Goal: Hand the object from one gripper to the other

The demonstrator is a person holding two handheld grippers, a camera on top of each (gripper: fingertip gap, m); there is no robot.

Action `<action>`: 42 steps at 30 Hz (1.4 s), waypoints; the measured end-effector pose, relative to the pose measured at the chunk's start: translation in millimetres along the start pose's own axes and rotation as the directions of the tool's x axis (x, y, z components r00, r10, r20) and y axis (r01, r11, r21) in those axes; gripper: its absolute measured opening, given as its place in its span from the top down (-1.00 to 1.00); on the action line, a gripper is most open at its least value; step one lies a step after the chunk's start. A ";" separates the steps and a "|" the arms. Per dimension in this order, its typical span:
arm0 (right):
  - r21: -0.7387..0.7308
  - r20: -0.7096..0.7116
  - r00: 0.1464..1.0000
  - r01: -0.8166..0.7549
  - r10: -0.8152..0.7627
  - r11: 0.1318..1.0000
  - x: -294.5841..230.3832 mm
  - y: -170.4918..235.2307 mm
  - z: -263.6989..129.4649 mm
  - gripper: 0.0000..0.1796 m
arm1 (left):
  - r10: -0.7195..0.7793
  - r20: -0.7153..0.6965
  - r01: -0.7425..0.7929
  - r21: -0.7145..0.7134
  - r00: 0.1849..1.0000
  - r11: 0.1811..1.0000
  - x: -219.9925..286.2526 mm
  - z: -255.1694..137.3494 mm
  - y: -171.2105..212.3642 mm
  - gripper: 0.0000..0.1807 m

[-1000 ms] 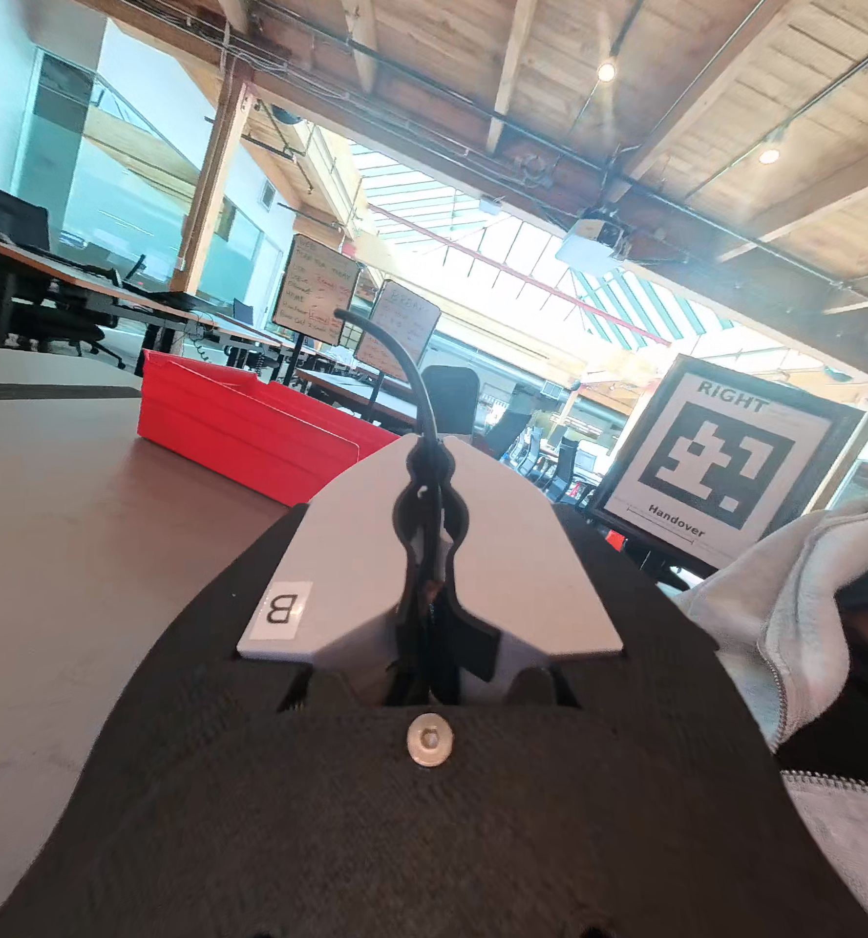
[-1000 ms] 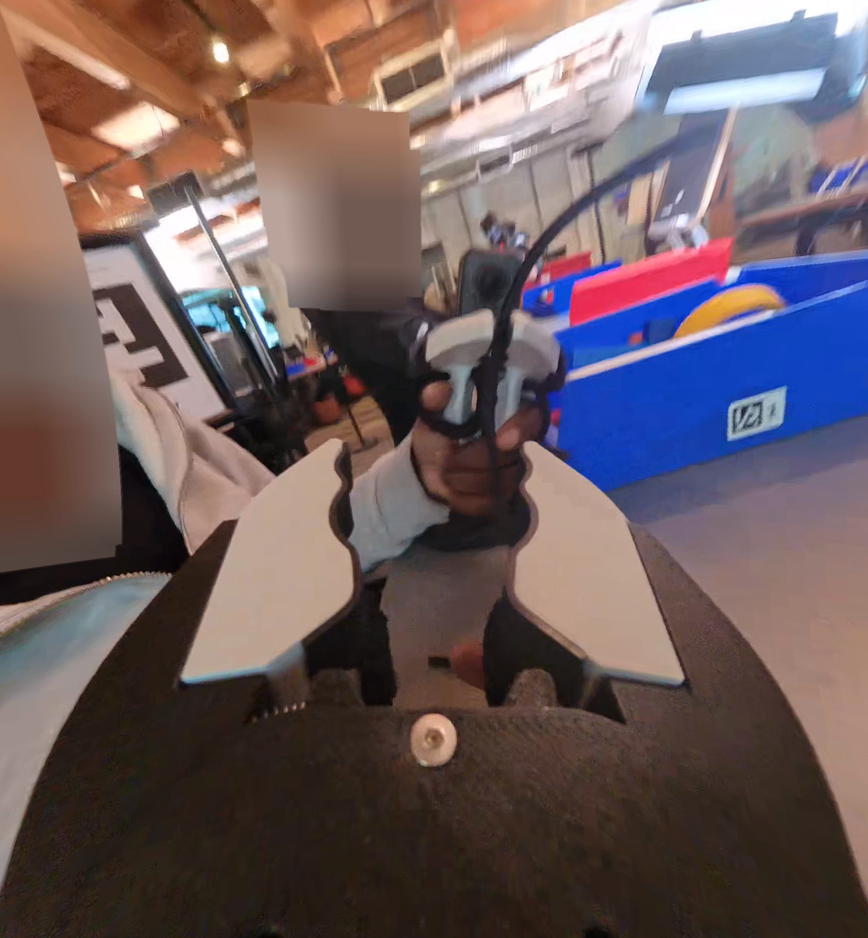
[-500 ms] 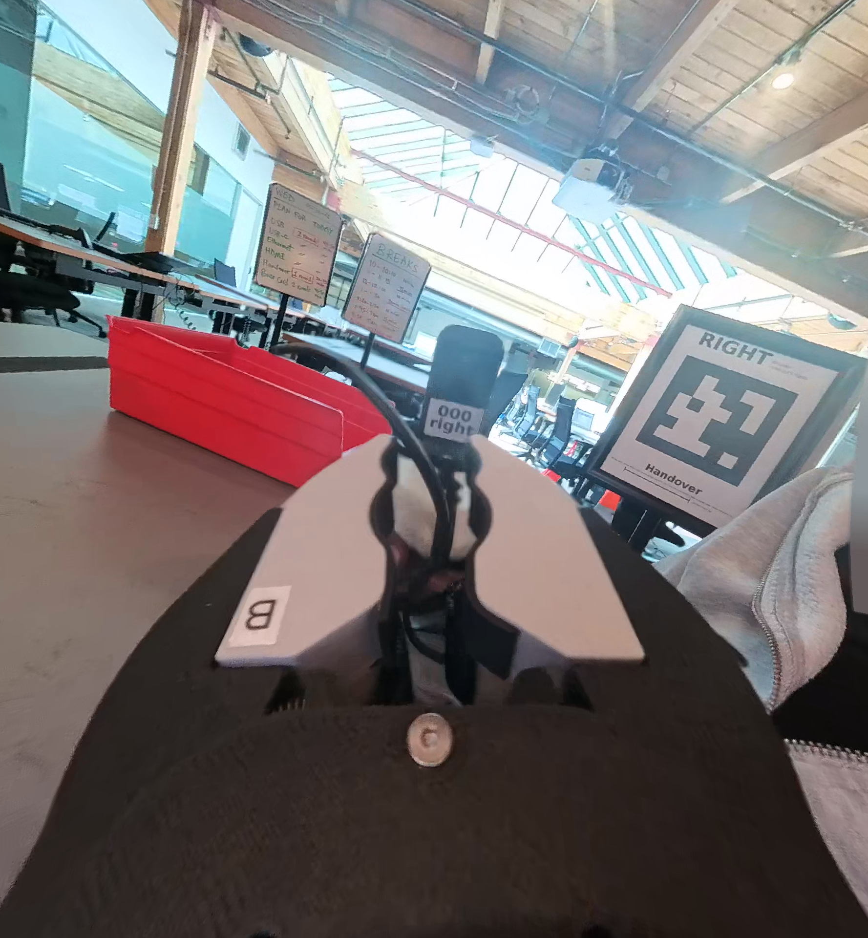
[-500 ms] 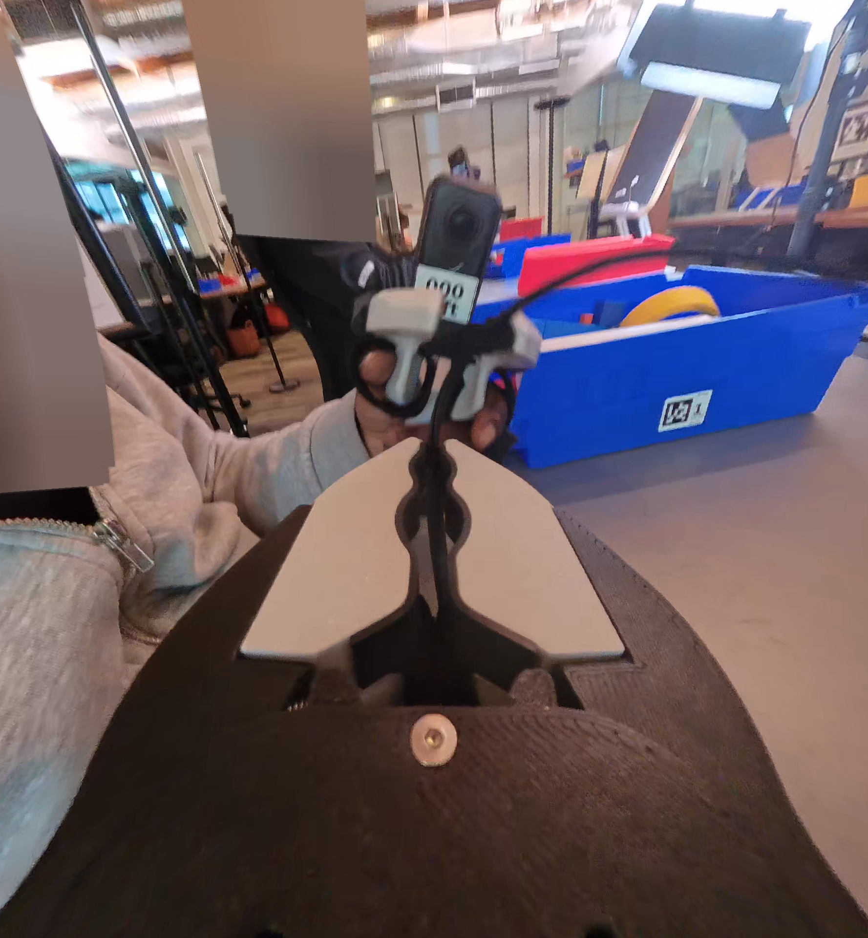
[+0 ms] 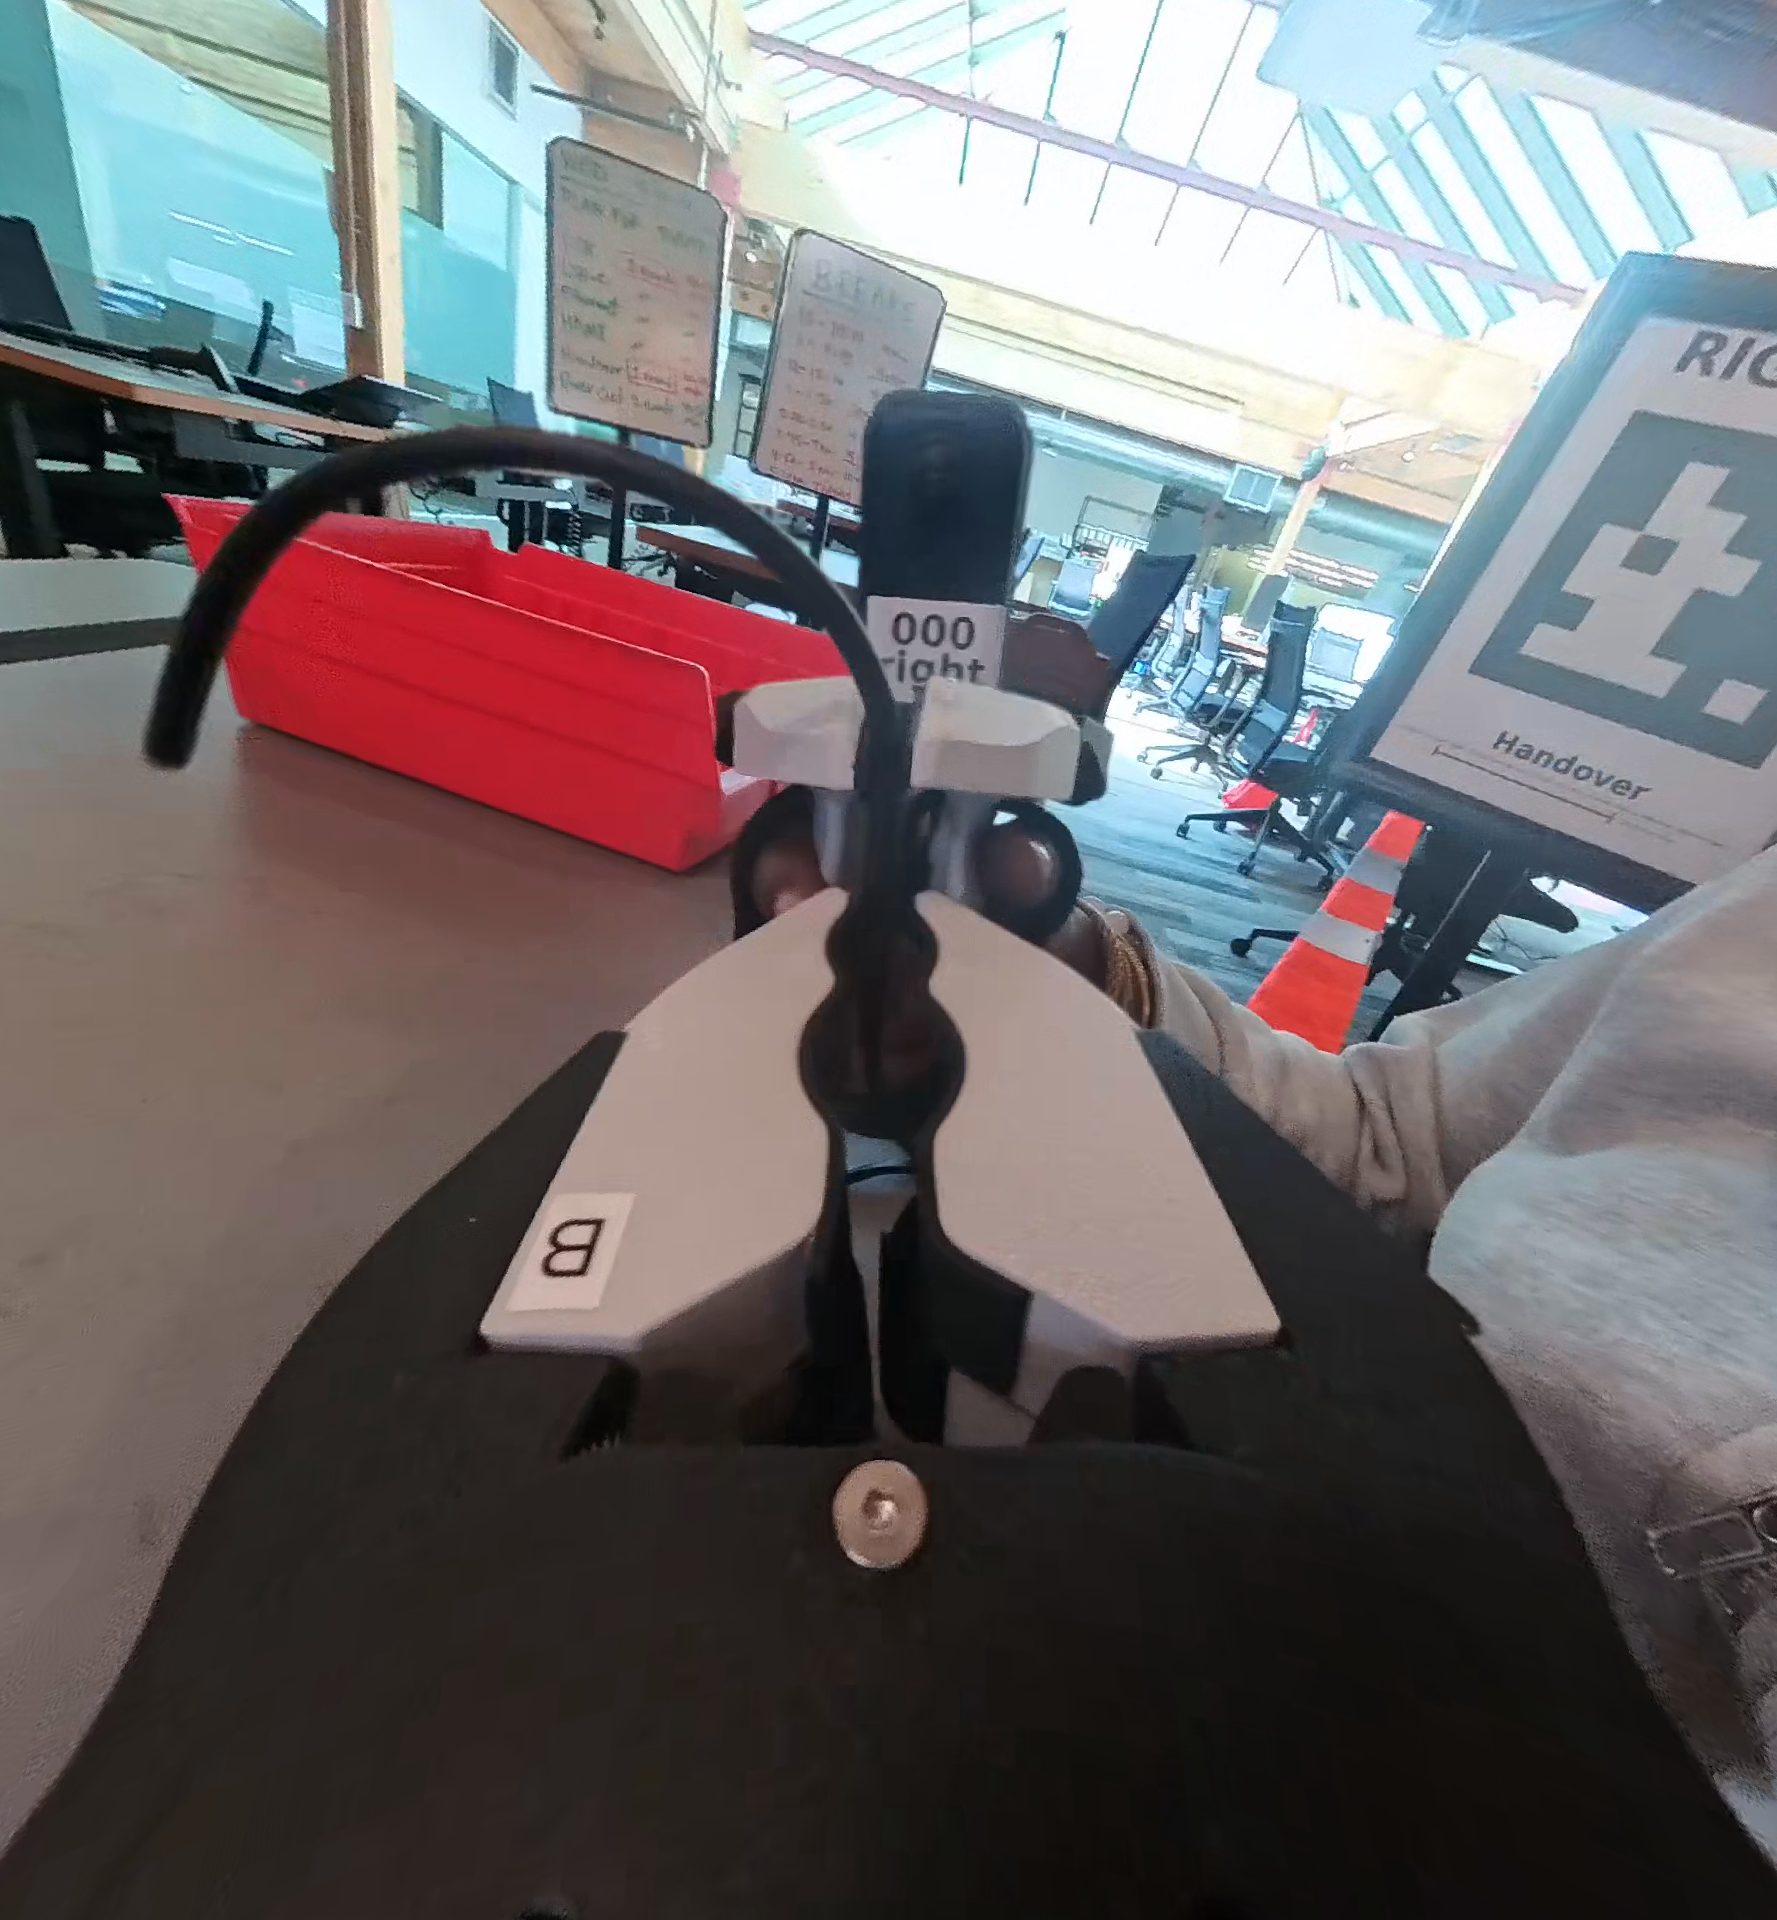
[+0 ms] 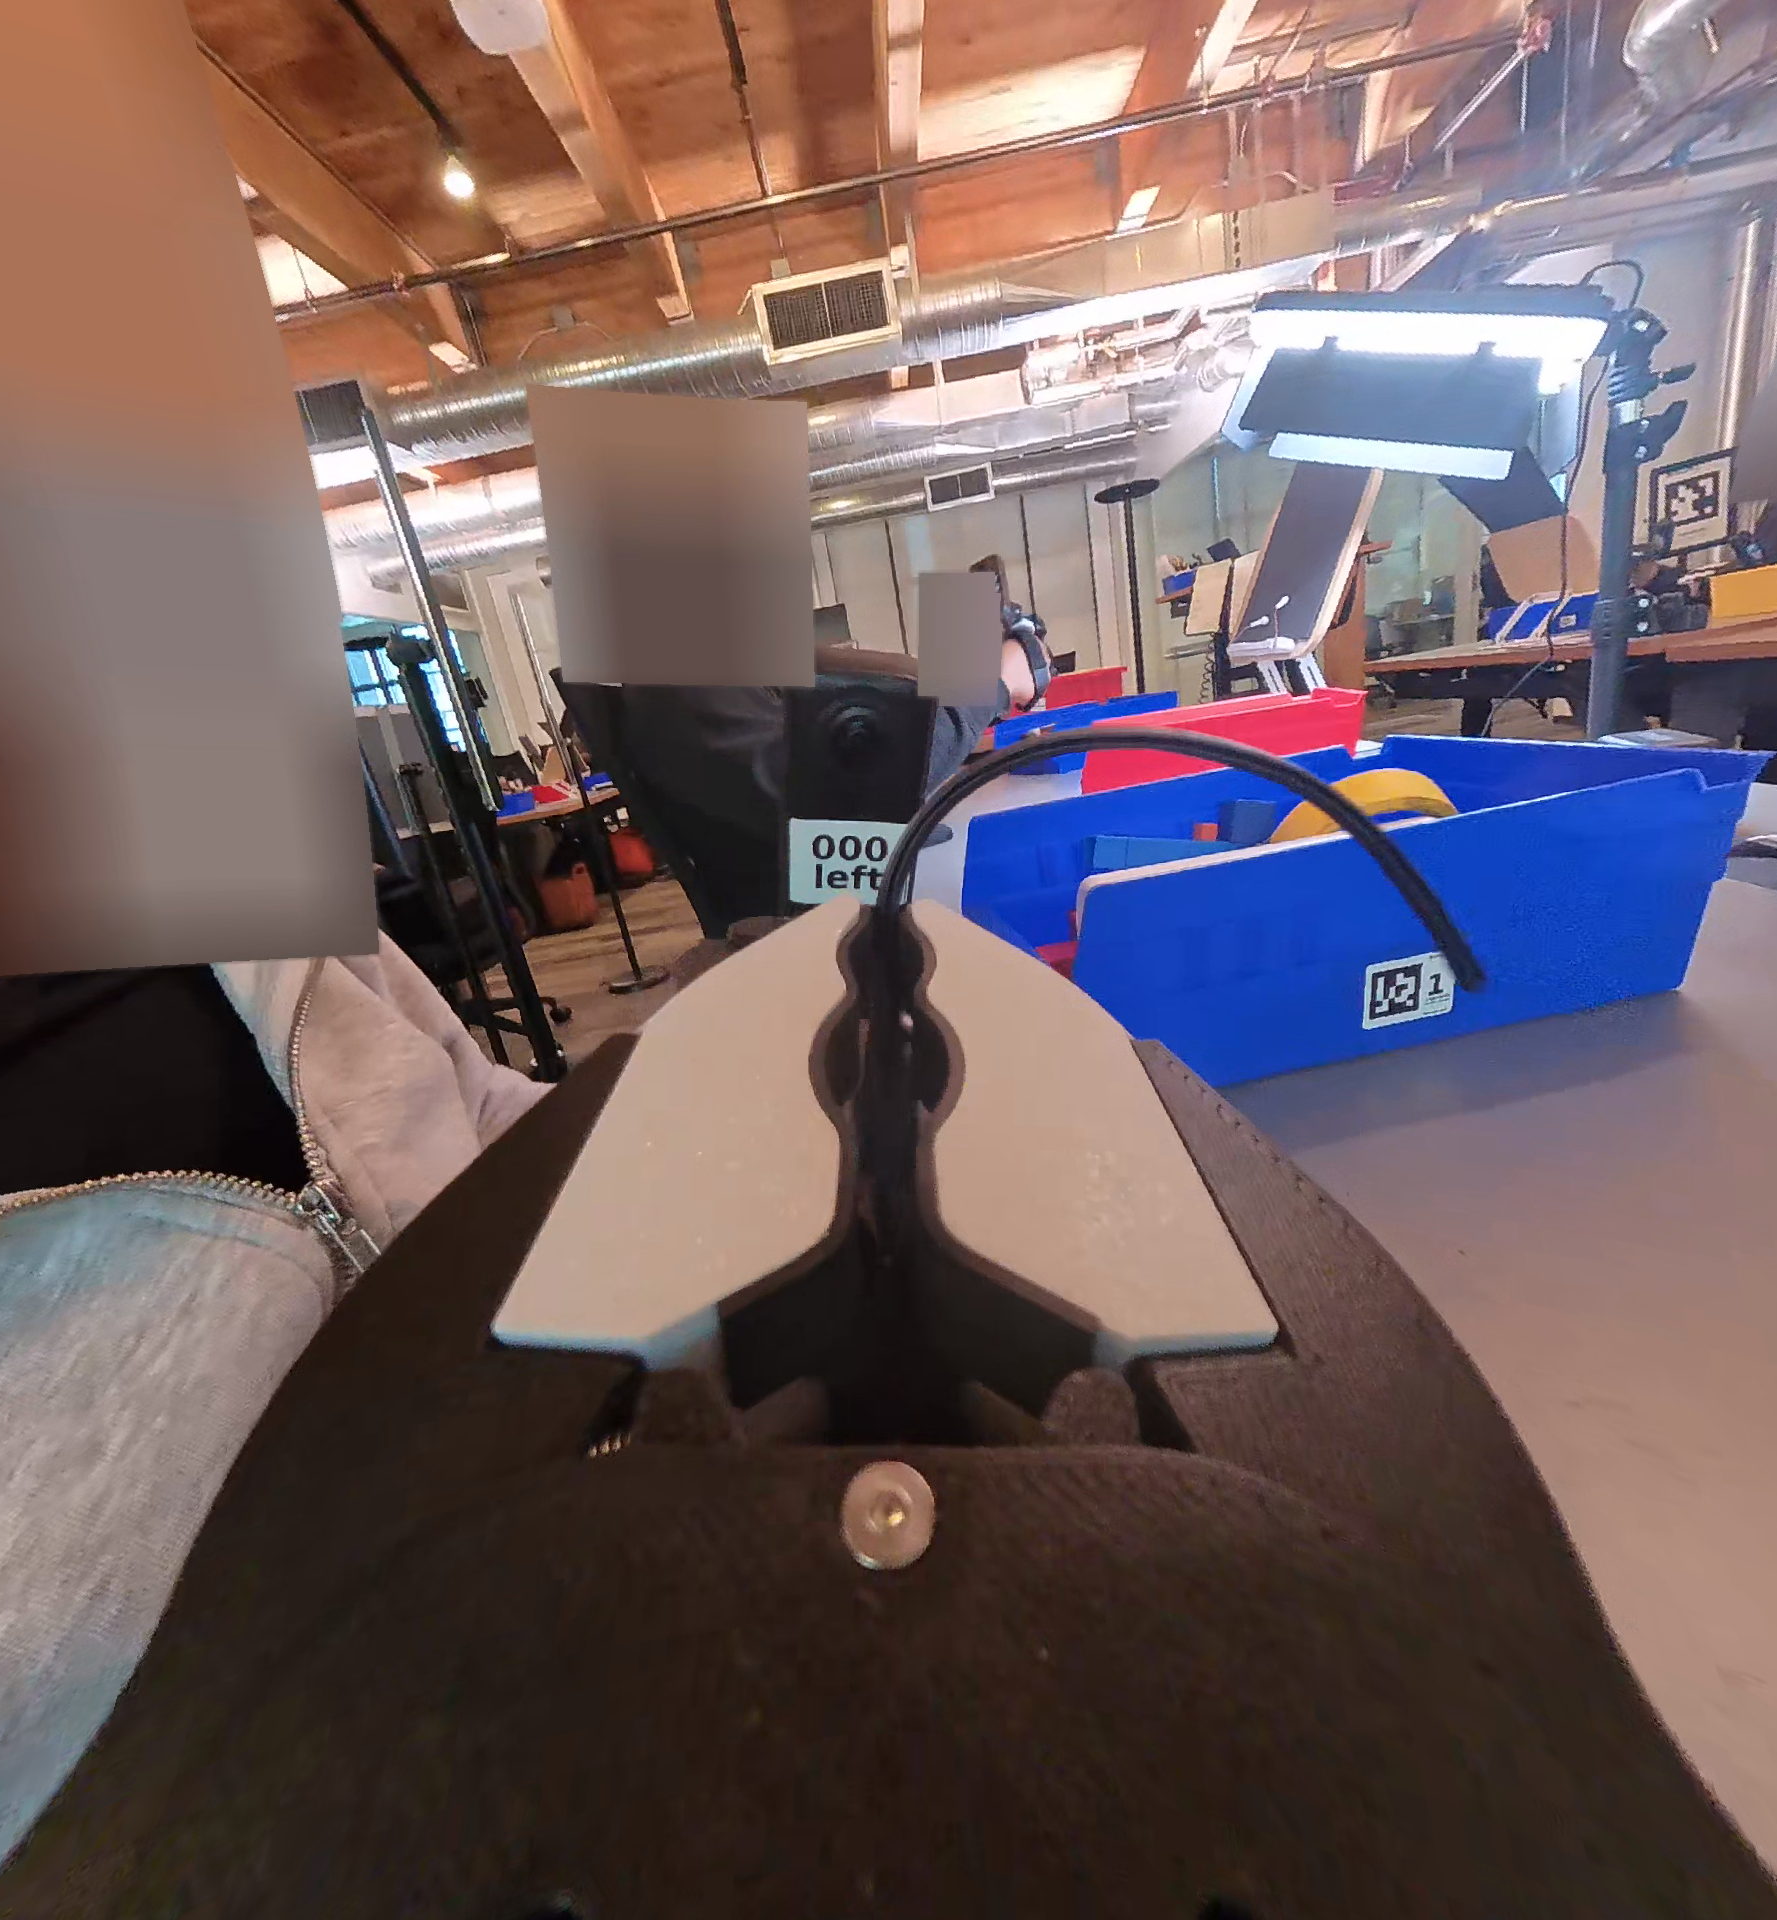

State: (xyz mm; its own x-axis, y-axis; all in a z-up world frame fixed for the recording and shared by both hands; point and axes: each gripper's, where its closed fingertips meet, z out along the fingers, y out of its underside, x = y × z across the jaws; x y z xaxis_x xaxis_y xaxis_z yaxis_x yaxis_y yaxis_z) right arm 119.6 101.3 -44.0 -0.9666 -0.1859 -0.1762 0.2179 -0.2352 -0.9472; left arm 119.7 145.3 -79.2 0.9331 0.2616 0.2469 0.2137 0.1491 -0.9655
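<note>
A thin black cable (image 5: 510, 436) runs between my two grippers, which face each other tip to tip above the grey table (image 5: 240, 1039). My left gripper (image 5: 879, 914) is shut on the cable. My right gripper (image 5: 905, 732) shows just beyond it, held in a hand, with the cable between its white fingers. The cable arches up and left to a free end. In the right wrist view my right gripper (image 6: 879, 914) is shut on the cable (image 6: 1154, 740), which arches right to its free end. The left gripper's camera body (image 6: 853, 748) shows behind; its fingers are hidden.
A red bin (image 5: 468, 665) stands on the table far left. A blue bin (image 6: 1383, 935) holding a yellow tape roll (image 6: 1372, 800) and blocks stands to the right. A marker sign (image 5: 1642, 582), an orange cone (image 5: 1331, 956) and the person's grey sleeve (image 5: 1590, 1143) are near. Left tips to right tips: about 5 cm.
My right gripper was open a second ago; it moved up to the cable and shut on it. The left gripper stayed shut. The cable's free end now arches sideways.
</note>
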 end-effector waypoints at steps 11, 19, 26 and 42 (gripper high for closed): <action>-0.100 0.026 0.953 -0.299 0.303 0.949 8.4 19.7 -0.2 0.58 | -0.173 -0.038 0.175 0.362 0.984 0.916 -19.9 -45.3 -54.6 0.94; -0.213 0.062 0.966 -0.233 0.251 0.949 -3.5 35.4 3.6 0.96 | -0.232 -0.082 0.246 0.348 0.969 0.905 -20.0 -44.8 -52.4 0.83; 0.013 0.049 0.984 -0.173 0.172 0.985 4.5 -0.6 -6.7 0.96 | -0.192 -0.140 0.190 -0.025 0.971 0.981 8.5 -10.7 -0.4 0.57; -0.038 0.056 0.944 -0.324 0.326 0.945 6.5 11.5 0.7 0.52 | -0.074 -0.014 0.076 0.183 0.997 0.980 -9.3 -26.9 -29.4 0.95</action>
State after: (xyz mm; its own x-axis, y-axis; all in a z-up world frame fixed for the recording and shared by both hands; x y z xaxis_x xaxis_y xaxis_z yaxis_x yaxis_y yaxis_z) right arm 115.9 96.7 -55.9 -0.8335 -0.3060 -0.4600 0.5143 -0.1255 -0.8484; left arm 112.6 112.8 -55.3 0.9186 0.2361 0.3170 0.2274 0.3402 -0.9124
